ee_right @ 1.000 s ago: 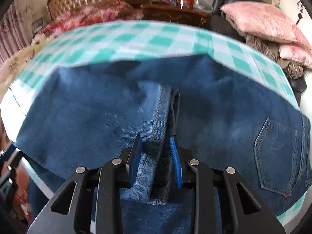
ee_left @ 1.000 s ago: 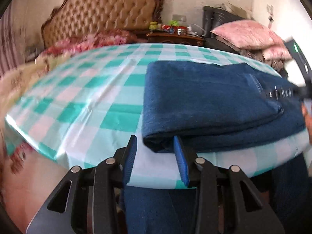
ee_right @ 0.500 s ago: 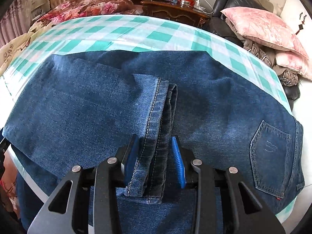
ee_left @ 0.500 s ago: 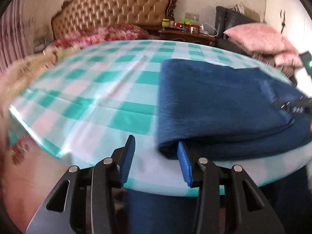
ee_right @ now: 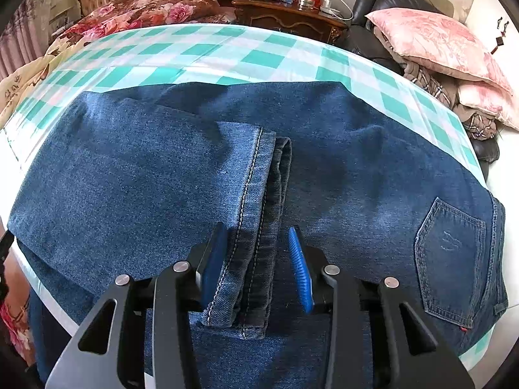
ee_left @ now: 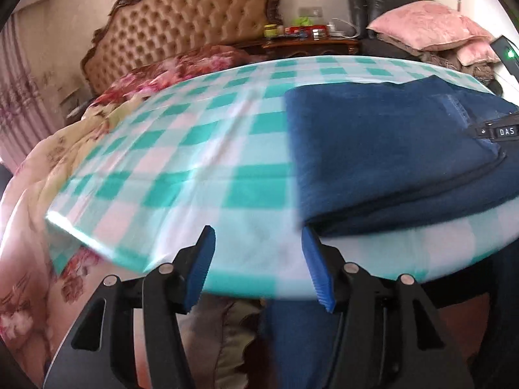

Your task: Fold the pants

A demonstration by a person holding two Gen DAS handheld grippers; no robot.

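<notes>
The blue jeans (ee_right: pixel 340 168) lie folded over on the green-and-white checked table (ee_right: pixel 227 52), leg hems (ee_right: pixel 259 201) on top, back pocket (ee_right: pixel 454 253) at the right. My right gripper (ee_right: pixel 256 269) is open, its blue pads either side of the hems without pinching them. In the left wrist view the folded jeans (ee_left: pixel 389 149) fill the right of the table (ee_left: pixel 194 162). My left gripper (ee_left: pixel 259 269) is open and empty at the table's near edge, just left of the fold corner. The right gripper's body (ee_left: pixel 499 131) shows at the right edge.
A bed with a tufted headboard (ee_left: pixel 188 22) and floral quilt (ee_left: pixel 181 68) lies beyond the table. A dark nightstand (ee_right: pixel 292 16) holds small items. Pink pillows (ee_right: pixel 434 42) are stacked on a black chair at the right. Denim hangs below the table's near edge (ee_left: pixel 292 340).
My left gripper has drawn off the fold corner to the left and opened wider. My right gripper has opened off the leg hems, which now lie flat.
</notes>
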